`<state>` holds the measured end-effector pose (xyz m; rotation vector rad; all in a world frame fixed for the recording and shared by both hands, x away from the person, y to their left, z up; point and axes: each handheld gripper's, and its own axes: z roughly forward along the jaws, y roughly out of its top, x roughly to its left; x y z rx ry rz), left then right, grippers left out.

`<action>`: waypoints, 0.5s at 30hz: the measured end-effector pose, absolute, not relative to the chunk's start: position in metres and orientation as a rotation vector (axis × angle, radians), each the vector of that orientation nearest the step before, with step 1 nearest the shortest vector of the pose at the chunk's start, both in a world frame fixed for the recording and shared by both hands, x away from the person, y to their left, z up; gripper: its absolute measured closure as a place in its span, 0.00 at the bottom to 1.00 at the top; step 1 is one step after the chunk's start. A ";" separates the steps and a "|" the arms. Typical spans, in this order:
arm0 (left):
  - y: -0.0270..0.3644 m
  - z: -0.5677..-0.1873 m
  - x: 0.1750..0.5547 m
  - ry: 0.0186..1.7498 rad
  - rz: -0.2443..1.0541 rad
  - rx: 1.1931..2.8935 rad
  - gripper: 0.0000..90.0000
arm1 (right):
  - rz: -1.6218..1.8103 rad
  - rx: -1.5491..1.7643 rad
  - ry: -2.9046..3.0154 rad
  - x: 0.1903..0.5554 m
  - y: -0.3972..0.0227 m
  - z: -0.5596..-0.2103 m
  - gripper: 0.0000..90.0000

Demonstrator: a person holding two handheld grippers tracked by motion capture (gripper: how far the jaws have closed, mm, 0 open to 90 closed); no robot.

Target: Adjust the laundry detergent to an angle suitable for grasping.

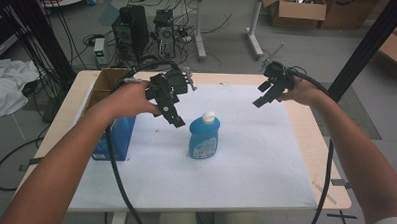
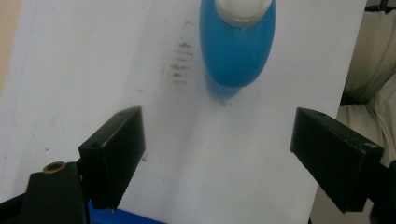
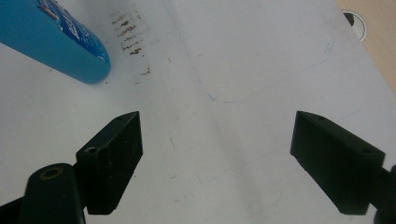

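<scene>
High view: blue bottle (image 1: 204, 136) stands upright mid-tabletop (image 1: 265, 144) on the white sheet, free for a side grab. Left claw (image 1: 172, 112) hangs just beside its cap, jaws wide, empty. Right claw (image 1: 267, 94) is well apart, also spread, likely waiting.

Left gripper view: bottle (image 2: 237, 44) ahead, cap cut off at top.

Right gripper view: bottle (image 3: 56, 39) at the corner, label unreadable.
</scene>
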<state>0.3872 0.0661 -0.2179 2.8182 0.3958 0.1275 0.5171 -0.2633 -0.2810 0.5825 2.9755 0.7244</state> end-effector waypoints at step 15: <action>0.067 -0.212 0.386 0.400 0.144 2.805 0.21 | 0.733 0.583 2.977 0.517 -0.264 -0.280 0.19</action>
